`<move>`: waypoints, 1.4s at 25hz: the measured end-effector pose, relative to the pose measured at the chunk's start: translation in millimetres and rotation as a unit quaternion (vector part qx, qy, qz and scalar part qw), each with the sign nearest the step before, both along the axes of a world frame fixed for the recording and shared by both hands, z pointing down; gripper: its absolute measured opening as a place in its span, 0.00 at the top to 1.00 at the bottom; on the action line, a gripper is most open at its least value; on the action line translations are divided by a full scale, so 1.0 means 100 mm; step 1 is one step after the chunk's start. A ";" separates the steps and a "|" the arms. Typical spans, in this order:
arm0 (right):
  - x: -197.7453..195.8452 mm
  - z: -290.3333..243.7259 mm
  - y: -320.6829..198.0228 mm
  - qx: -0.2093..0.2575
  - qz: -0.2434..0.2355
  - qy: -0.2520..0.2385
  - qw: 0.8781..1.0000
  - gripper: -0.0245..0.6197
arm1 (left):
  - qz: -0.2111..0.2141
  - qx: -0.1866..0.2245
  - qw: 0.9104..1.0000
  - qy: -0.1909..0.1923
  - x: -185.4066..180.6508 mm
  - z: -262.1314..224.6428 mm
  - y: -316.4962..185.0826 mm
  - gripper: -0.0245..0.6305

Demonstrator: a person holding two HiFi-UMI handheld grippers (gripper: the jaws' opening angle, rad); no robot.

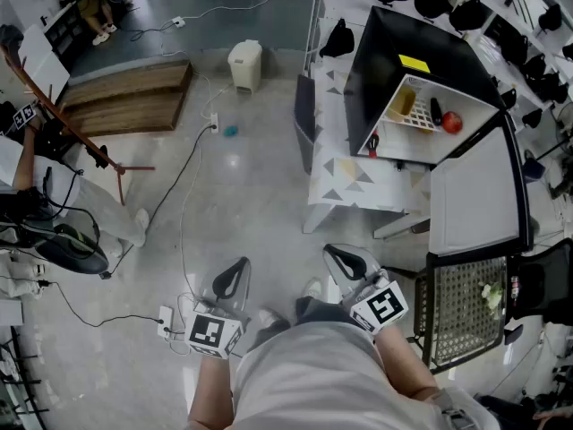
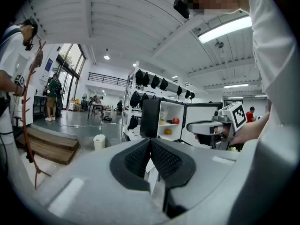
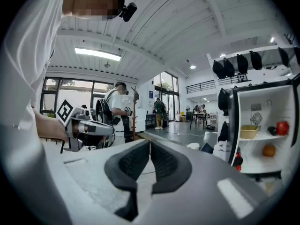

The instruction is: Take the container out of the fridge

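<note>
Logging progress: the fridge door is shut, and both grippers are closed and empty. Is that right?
No: the fridge door stands open, as the head view shows. The left gripper and right gripper are indeed closed and empty.

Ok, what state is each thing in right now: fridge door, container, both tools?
Fridge door: open wide.
Container: inside the fridge, not held.
Left tool: shut, empty.
Right tool: shut, empty.
</note>
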State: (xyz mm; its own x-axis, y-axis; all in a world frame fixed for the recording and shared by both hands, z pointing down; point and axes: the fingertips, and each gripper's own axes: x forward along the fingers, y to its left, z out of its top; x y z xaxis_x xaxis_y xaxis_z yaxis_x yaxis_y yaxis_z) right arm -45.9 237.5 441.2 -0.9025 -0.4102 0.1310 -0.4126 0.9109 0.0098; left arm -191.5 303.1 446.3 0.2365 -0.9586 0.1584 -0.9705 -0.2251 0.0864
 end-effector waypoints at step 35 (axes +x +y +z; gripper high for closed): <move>1.40 0.08 -1.84 -0.021 0.086 -0.041 0.995 0.94 | 0.087 -0.023 0.996 -0.016 1.35 0.04 -2.09 0.95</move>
State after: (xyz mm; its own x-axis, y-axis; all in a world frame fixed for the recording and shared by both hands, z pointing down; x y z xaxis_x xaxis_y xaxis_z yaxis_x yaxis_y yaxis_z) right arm 94.1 53.6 448.9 -0.8275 -0.5558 0.0796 -0.5607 0.8252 -0.0676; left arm -56.9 94.2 450.3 0.3916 -0.8956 0.2110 -0.9199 -0.3858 0.0696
